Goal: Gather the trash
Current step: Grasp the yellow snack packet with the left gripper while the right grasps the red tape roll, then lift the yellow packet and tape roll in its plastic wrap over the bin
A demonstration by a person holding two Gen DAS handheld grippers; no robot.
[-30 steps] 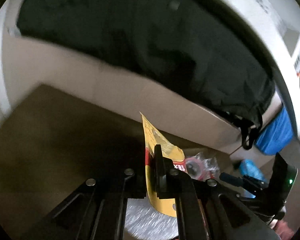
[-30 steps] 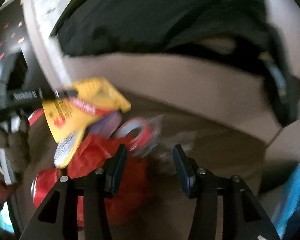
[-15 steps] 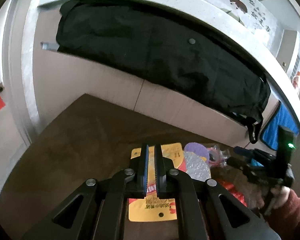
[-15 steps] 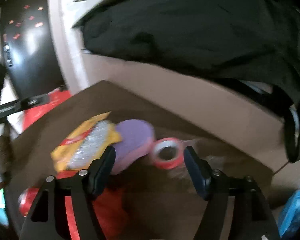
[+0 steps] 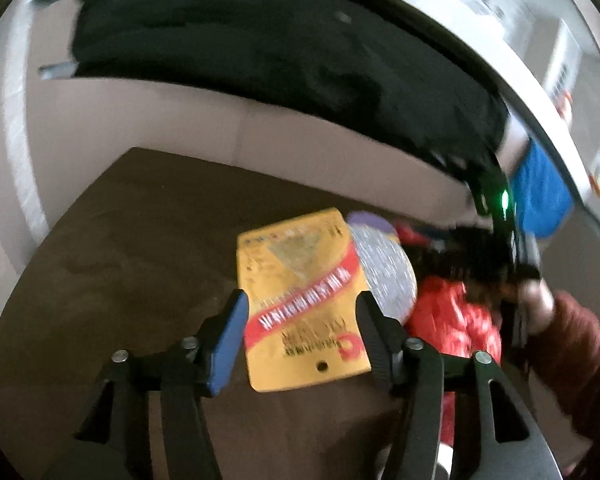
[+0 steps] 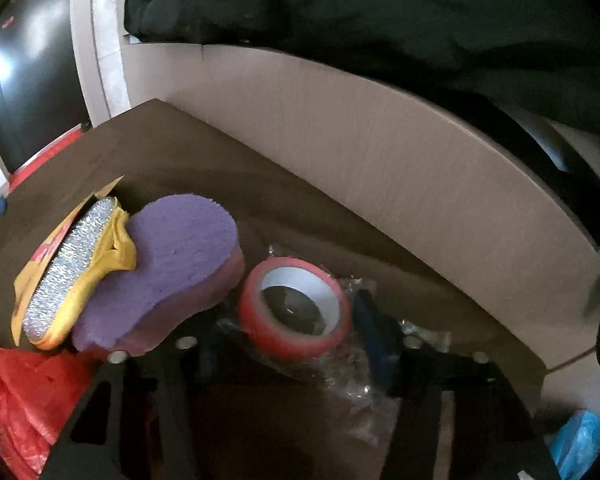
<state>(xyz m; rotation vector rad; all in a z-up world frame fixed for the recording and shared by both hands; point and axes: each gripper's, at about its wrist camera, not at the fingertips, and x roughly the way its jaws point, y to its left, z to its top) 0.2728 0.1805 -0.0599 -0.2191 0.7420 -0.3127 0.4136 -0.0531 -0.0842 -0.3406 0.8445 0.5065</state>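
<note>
Yellow packet point(image 5: 300, 300) crossed by a red band with white lettering, its silver glittery scouring pad point(image 6: 64, 268) showing beside a purple sponge point(image 6: 172, 264) with a pink underside. Red tape roll point(image 6: 296, 312) with a white inner core, lying on crinkled clear wrapping point(image 6: 348, 380); bright red plastic bag point(image 6: 20, 396) at the edge, all over plain brown cardboard point(image 6: 380, 152). Black gripper frames with blue pads point(image 5: 230, 344), a black garment point(image 5: 260, 40) draped above, a blue bag point(image 5: 540, 196) to the far side, a dark red sleeve point(image 5: 572, 360), and a small green light point(image 5: 504, 200)
</note>
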